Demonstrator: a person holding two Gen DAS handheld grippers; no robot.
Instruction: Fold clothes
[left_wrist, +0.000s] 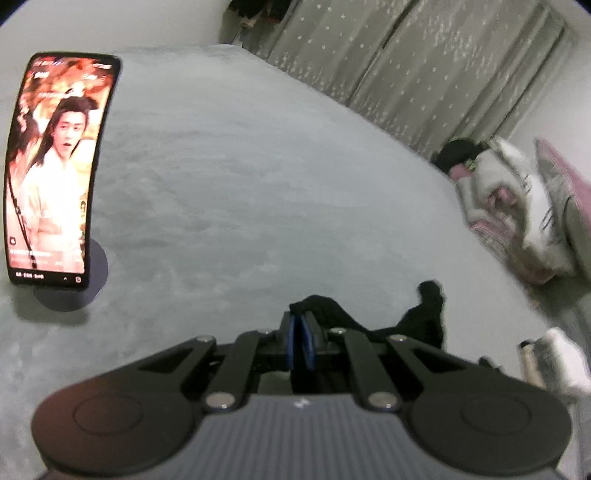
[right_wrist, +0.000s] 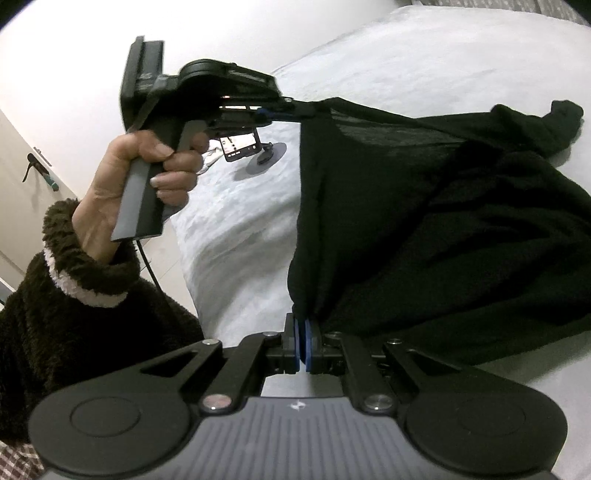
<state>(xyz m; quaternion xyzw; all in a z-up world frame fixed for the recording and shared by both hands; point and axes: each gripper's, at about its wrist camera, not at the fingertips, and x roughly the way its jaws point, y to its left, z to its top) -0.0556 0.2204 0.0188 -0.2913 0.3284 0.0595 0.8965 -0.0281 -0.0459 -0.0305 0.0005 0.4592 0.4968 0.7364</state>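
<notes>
Item 1: black knitted garment (right_wrist: 424, 221), soft and slightly sheer where stretched. It was held off the pale grey plush bed cover (left_wrist: 240, 184) by 1 edge, that edge drawn taut between the 2 grippers; the rest hung and spread to the right onto the cover, a rolled sleeve or cuff end (right_wrist: 561, 114) lying farthest out.

Item 2: left gripper (right_wrist: 284, 107), black with blue pads, clamped shut on the far end of the taut edge. The left hand (right_wrist: 144, 177), in a brown fleece sleeve, held it level, fingers pointing rightward toward the cloth.

Item 3: right gripper (right_wrist: 302, 343), blue pads closed on the near end of the same edge, cloth bunched just above the fingertips.

Relation: the held edge ran as the long axis from the right gripper away to the left gripper, with the bulk lying right of that line. Judgement: the fold would likely carry this edge rightward over the body.

Item 4: upright phone on a round stand (left_wrist: 55, 166), well clear to the left.
</notes>
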